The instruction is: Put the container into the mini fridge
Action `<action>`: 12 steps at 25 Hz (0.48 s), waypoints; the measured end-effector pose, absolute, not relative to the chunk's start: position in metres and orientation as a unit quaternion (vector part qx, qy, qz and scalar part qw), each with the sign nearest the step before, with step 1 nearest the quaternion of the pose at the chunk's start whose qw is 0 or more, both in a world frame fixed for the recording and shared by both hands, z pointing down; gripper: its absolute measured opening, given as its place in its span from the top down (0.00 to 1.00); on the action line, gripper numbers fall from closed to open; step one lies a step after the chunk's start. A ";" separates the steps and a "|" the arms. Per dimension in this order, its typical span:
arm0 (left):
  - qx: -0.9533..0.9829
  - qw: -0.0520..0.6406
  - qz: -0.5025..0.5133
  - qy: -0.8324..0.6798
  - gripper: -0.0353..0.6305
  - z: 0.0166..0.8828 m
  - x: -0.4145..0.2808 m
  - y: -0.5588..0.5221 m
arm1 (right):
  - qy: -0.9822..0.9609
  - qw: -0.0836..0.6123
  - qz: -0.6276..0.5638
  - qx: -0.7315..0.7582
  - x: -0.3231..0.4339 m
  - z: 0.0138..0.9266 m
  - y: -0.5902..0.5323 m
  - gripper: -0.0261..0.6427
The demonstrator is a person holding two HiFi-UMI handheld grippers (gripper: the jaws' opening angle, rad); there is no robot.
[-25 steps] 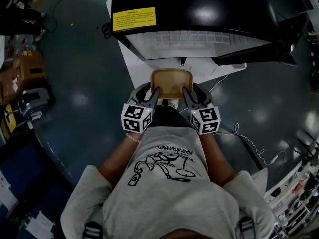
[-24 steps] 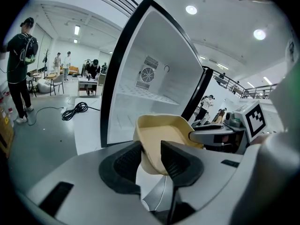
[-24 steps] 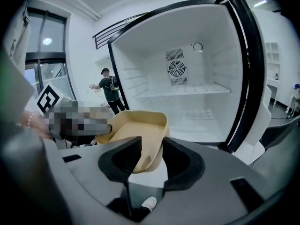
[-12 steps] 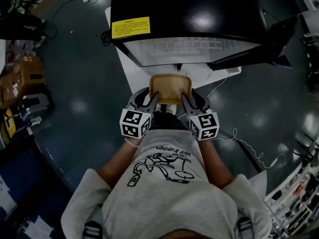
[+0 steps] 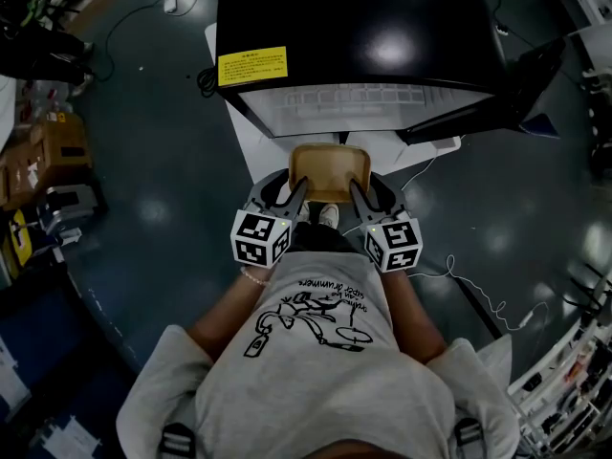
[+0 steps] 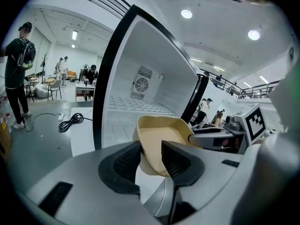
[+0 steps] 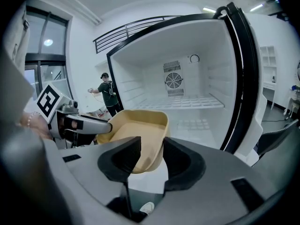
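Observation:
A tan, empty container (image 5: 329,168) hangs in the air in front of the open mini fridge (image 5: 359,36). My left gripper (image 5: 294,191) is shut on its near left rim and my right gripper (image 5: 356,191) on its near right rim. In the left gripper view the container (image 6: 161,137) sits with its wall between the black pads (image 6: 176,159). The right gripper view shows the same container (image 7: 136,135) gripped at its right wall, with the white fridge interior (image 7: 187,102) and its wire shelf straight ahead. The fridge door (image 5: 507,89) stands open to the right.
The fridge stands on a white mat (image 5: 251,132) on a dark floor. Cables (image 5: 478,290) run across the floor at the right, and a black cord (image 6: 72,121) lies coiled left of the fridge. Boxes (image 5: 43,151) stand at the left. People (image 6: 18,74) stand in the background.
Both grippers have risen a little with the container held between them. The container now sits slightly closer to the fridge opening.

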State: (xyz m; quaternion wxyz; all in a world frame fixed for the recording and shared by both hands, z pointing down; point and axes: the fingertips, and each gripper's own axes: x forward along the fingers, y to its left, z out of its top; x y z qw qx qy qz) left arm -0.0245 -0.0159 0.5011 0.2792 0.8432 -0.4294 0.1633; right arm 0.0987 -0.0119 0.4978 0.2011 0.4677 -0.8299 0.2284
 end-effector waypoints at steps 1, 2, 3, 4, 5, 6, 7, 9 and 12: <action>0.843 0.278 0.163 -0.430 0.74 0.499 -0.024 -0.018 | -0.830 0.200 0.227 0.468 0.099 0.496 -0.014 0.75; 0.844 0.277 0.162 -0.430 0.74 0.498 -0.023 -0.020 | -0.830 0.198 0.225 0.470 0.100 0.494 -0.017 0.75; 0.844 0.276 0.162 -0.430 0.74 0.497 -0.023 -0.021 | -0.830 0.197 0.224 0.471 0.100 0.493 -0.019 0.75; 0.845 0.275 0.162 -0.430 0.74 0.495 -0.022 -0.023 | -0.830 0.197 0.223 0.472 0.101 0.491 -0.022 0.75; 0.845 0.274 0.162 -0.430 0.74 0.494 -0.022 -0.025 | -0.830 0.196 0.221 0.472 0.101 0.489 -0.024 0.75; 0.845 0.274 0.162 -0.430 0.74 0.493 -0.021 -0.026 | -0.830 0.196 0.220 0.473 0.102 0.487 -0.026 0.75; 0.846 0.274 0.161 -0.429 0.74 0.491 -0.020 -0.027 | -0.830 0.196 0.219 0.474 0.103 0.485 -0.028 0.75; 0.847 0.272 0.160 -0.429 0.74 0.488 -0.019 -0.030 | -0.830 0.195 0.216 0.476 0.104 0.482 -0.031 0.75; 0.847 0.271 0.158 -0.429 0.74 0.485 -0.018 -0.033 | -0.830 0.194 0.215 0.477 0.105 0.479 -0.035 0.75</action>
